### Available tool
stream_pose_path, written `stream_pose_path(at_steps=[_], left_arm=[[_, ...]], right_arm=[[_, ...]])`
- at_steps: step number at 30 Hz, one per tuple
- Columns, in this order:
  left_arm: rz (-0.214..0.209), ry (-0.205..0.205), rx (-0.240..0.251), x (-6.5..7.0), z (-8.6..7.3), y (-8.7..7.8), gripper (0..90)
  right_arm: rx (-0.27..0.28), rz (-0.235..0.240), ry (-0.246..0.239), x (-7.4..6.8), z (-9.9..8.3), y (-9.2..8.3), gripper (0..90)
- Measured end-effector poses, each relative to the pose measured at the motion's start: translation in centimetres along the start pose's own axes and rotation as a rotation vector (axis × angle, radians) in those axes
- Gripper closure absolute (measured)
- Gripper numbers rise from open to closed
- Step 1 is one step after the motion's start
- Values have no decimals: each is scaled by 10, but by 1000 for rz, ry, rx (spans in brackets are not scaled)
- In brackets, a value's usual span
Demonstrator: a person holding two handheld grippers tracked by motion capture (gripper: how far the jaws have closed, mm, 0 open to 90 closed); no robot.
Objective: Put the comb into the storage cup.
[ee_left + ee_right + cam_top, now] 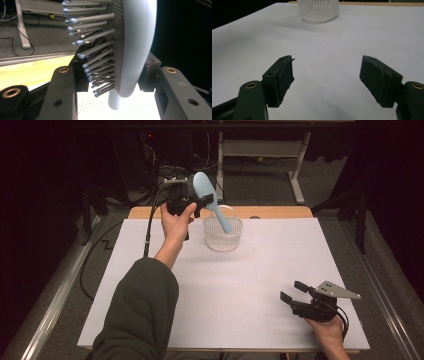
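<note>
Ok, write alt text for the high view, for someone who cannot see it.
The left claw grips a light blue plastic hairbrush by its head, the handle slanting down into a clear ribbed plastic basket at the far side of a white table. The right claw rests open and empty at the near right corner.

Only the basket (222, 234) interrupts the table (225, 295) — far edge, centre.

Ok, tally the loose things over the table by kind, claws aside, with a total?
Hairbrush, light blue, clamped in the left claw: 1
Basket, clear, ribbed plastic: 1
Total: 2
</note>
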State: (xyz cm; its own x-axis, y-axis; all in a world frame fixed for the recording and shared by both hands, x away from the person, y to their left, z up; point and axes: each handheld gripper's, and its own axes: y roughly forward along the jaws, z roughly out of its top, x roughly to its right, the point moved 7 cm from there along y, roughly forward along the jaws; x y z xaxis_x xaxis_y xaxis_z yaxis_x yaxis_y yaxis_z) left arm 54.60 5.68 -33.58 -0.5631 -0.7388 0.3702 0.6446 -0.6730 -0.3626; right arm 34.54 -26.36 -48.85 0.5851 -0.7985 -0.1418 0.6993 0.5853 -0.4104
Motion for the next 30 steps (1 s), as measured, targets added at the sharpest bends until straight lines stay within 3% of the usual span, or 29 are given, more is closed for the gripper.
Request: stream_pose_path(at_steps=[15, 30], left_arm=[[22, 16, -39, 0, -14, 21, 530], [17, 14, -58, 3, -28, 35, 526]], right_arm=[[-6, 2, 2, 0, -1, 0, 284], [-6, 7, -3, 0, -1, 0, 286]])
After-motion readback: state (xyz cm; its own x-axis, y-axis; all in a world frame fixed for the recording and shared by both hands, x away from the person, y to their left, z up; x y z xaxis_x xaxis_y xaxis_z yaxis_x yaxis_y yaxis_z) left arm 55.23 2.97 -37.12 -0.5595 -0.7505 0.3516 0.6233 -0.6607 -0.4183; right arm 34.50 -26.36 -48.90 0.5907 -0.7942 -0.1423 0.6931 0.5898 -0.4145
